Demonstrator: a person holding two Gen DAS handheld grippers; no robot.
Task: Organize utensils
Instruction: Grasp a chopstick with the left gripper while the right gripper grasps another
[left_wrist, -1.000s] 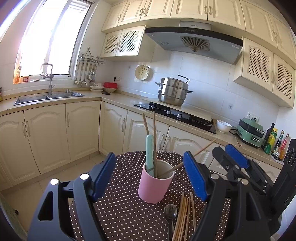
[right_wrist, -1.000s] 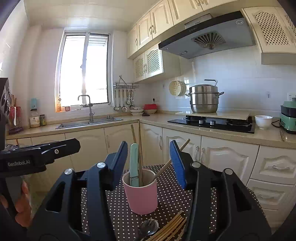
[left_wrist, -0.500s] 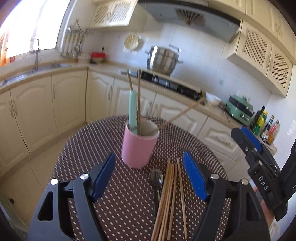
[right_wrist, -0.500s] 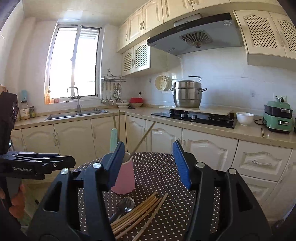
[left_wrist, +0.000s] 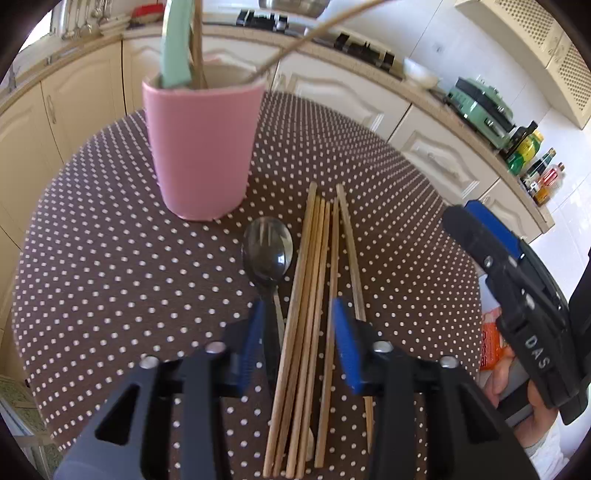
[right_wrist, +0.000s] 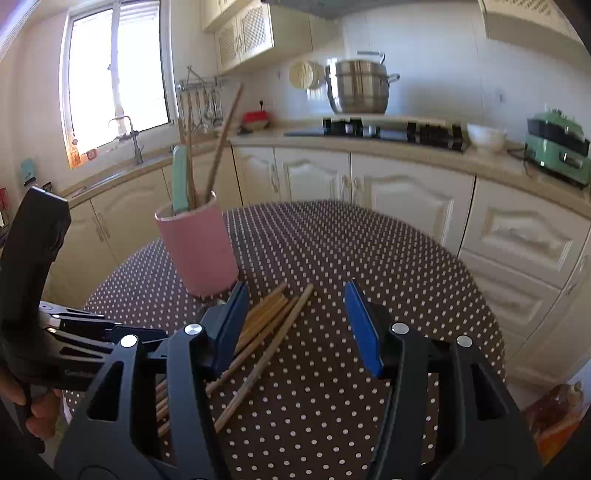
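A pink cup (left_wrist: 199, 147) stands on the round dotted table (left_wrist: 110, 258) and holds a mint-green handled utensil (left_wrist: 175, 48) and chopsticks. Several wooden chopsticks (left_wrist: 314, 295) lie side by side in front of it, with a metal spoon (left_wrist: 267, 251) at their left. My left gripper (left_wrist: 299, 339) is low over the table, its jaws partly closed around the chopstick bundle and spoon handle, not clamped. My right gripper (right_wrist: 295, 325) is open above the chopsticks' (right_wrist: 266, 332) far ends, right of the cup (right_wrist: 199, 247).
The right gripper's body (left_wrist: 517, 302) shows at the table's right edge. Cream cabinets (right_wrist: 406, 206), a stove with a steel pot (right_wrist: 358, 88) and a sink under the window (right_wrist: 122, 88) ring the table. An orange packet (right_wrist: 554, 424) lies off the table's right side.
My left gripper dropped down towards the table and narrowed its jaws around the chopsticks and spoon handle. My right gripper moved lower and closer to the chopsticks, still open.
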